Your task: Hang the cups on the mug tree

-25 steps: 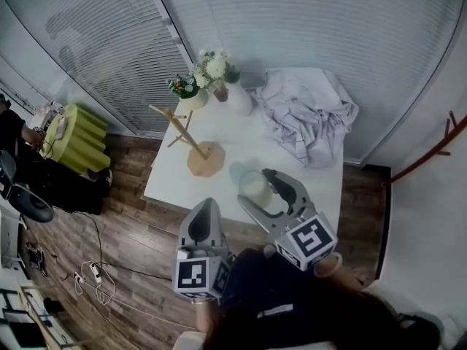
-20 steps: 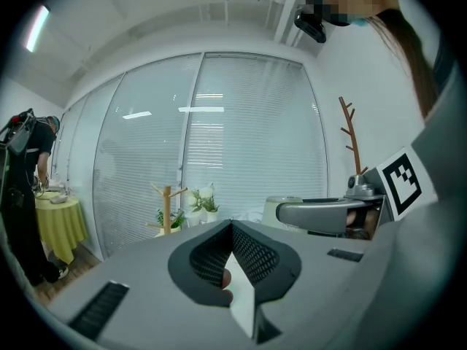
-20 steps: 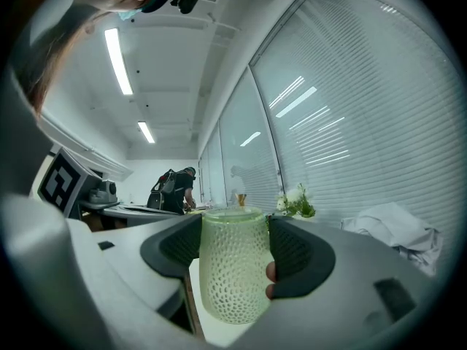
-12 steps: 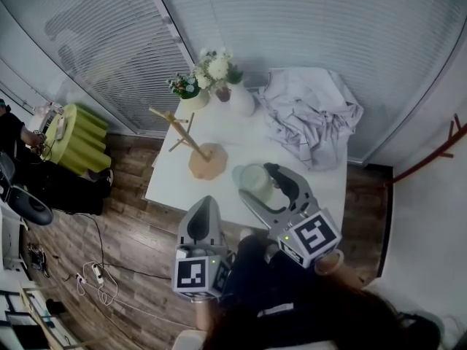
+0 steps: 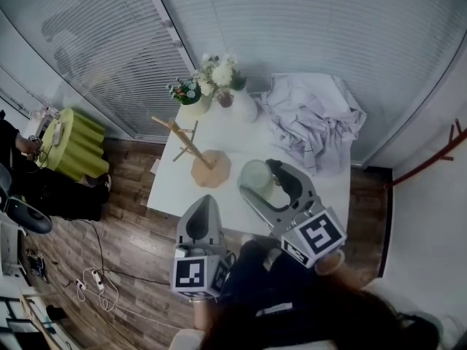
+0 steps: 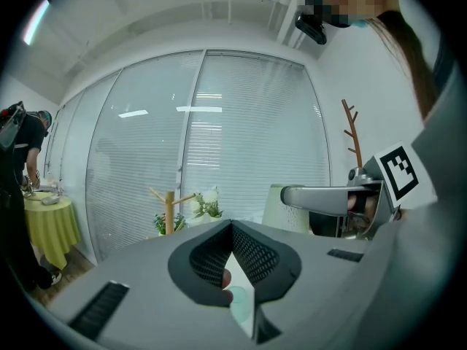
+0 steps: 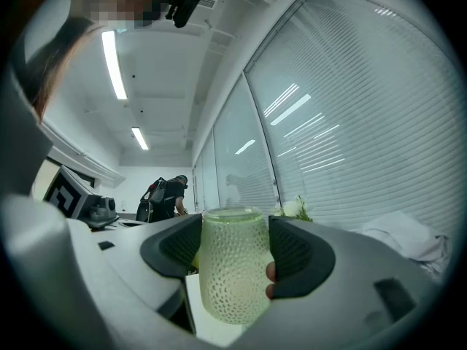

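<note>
Right gripper (image 5: 260, 183) jaws pinch the dimpled green cup (image 7: 230, 268) over the table (image 5: 175, 188); its handle is hidden. Left gripper (image 5: 205, 203) jaws pressed together, empty. Mug tree (image 5: 191, 144) stands left of the cup, crumpled cloth (image 5: 314, 115) behind.

light: bright, even, ceiling strips (image 7: 115, 60) | glare: reflections on blinds (image 7: 314, 133) | shadows: soft | edges: fisheye-bent, dark vignette

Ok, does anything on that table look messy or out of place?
Only the cloth: it lies crumpled in a heap on the table's far right corner. The mug tree stands upright and bare, and the cup sits upright in the right gripper.
</note>
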Tool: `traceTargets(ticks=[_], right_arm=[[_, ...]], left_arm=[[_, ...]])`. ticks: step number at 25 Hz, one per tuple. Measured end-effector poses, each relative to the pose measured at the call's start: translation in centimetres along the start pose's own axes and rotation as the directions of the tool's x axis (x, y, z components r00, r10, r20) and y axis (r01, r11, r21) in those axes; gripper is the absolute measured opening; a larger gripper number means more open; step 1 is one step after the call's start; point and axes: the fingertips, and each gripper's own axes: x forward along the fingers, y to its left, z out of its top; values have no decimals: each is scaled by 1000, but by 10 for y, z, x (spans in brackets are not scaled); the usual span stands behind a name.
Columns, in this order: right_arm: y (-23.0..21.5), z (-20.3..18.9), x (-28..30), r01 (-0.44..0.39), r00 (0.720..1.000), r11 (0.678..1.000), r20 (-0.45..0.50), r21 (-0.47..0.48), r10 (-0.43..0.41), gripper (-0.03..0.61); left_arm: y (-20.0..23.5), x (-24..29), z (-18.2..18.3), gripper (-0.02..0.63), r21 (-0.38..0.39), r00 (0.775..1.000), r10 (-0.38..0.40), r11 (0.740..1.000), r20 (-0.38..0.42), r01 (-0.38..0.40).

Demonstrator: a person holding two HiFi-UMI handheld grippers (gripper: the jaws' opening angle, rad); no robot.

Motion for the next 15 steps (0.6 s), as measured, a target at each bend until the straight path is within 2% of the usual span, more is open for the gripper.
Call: traceTargets(ticks=[4, 15], right_arm=[[-1, 4, 13, 6, 1000, 1000, 5, -16, -5, 293], [-4, 22, 43, 24, 998, 1000, 63, 16, -25, 293]], left_arm=[[3, 10, 9, 2, -18, 999, -33, 999, 17, 33], [28, 30, 12, 2, -14, 996, -76, 997, 35, 77]])
